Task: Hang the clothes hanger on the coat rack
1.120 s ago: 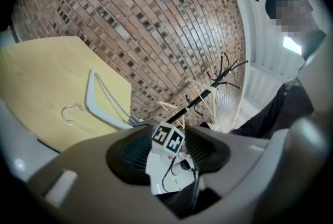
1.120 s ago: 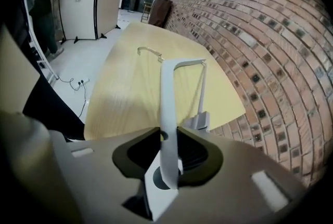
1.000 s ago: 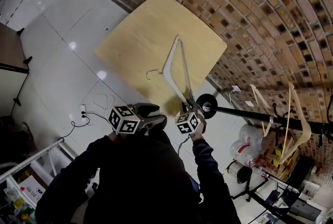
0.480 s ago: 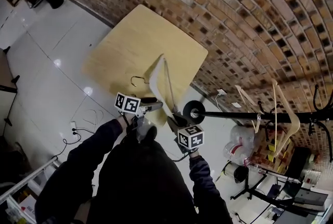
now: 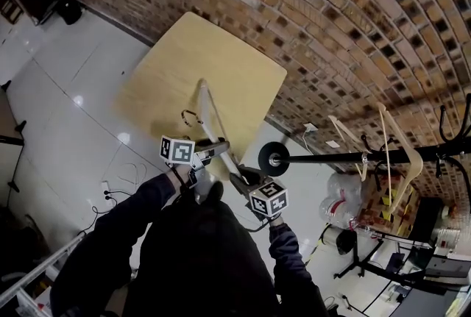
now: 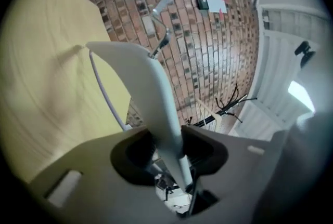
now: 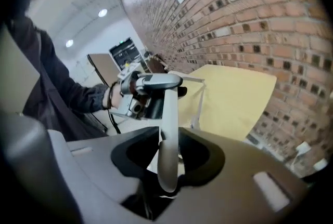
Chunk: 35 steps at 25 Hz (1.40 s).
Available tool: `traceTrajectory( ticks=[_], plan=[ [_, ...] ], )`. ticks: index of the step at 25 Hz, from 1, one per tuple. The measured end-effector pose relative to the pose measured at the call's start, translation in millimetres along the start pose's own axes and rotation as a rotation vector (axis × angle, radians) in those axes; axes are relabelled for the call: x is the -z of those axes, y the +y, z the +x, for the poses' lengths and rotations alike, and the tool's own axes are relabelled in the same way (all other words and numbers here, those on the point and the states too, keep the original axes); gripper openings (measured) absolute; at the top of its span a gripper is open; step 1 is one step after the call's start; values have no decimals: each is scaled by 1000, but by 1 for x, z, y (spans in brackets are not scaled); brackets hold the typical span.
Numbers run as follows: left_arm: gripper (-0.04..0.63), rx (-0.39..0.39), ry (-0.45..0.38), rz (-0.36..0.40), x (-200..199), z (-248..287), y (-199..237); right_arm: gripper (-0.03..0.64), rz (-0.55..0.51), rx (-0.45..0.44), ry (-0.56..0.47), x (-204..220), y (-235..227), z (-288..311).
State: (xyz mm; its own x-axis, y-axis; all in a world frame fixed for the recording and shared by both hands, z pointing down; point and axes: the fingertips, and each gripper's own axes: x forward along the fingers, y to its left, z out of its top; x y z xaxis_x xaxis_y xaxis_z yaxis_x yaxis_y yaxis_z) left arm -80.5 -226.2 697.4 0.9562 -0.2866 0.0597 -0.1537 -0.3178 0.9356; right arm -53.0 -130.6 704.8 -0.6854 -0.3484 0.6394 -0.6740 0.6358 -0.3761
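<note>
A white clothes hanger point(image 5: 213, 117) with a metal hook point(image 5: 190, 117) is held up over the near corner of the wooden table point(image 5: 176, 65). My left gripper point(image 5: 211, 149) is closing on one arm of the hanger point(image 6: 145, 77), and its pads press on it. My right gripper point(image 5: 241, 180) holds the lower end of the hanger point(image 7: 167, 114). Its jaws are starting to open, though the pads still touch. The black coat rack point(image 5: 353, 157) lies to the right of both grippers, apart from the hanger.
Two wooden hangers point(image 5: 397, 154) hang on the rack's pole, whose round base point(image 5: 274, 157) stands just right of the table. A brick wall point(image 5: 331, 6) runs behind. Boxes and stands point(image 5: 383, 234) clutter the floor at lower right.
The left gripper has come in from the left and closed on the hanger's arm. The right gripper has lifted and turned the hanger off the table.
</note>
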Motion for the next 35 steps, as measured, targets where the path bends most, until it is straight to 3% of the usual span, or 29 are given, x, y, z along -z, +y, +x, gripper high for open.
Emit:
traceTrajectory(
  ticks=[5,8,13,17,22,29,35],
  plan=[
    [126,-146,-41,45,-15,1,-11,146,-440,305,167,-15,4,15],
    [107,-199,-71,63,-20,4,-28,173,-551,427,196,-29,9,25],
    [106,-216,-53,140,-17,13,-59,167,-512,545,184,-47,-1,25],
    [106,-166,45,233,0,17,-82,140,-448,556,140,-49,1,18],
    [115,-42,202,297,18,35,-112,58,-331,596,60,-51,-7,-27],
    [169,114,412,510,52,74,-162,54,-204,628,17,-41,-6,-93],
    [273,269,524,579,88,94,-202,49,-52,613,-21,-19,17,-145]
  ],
)
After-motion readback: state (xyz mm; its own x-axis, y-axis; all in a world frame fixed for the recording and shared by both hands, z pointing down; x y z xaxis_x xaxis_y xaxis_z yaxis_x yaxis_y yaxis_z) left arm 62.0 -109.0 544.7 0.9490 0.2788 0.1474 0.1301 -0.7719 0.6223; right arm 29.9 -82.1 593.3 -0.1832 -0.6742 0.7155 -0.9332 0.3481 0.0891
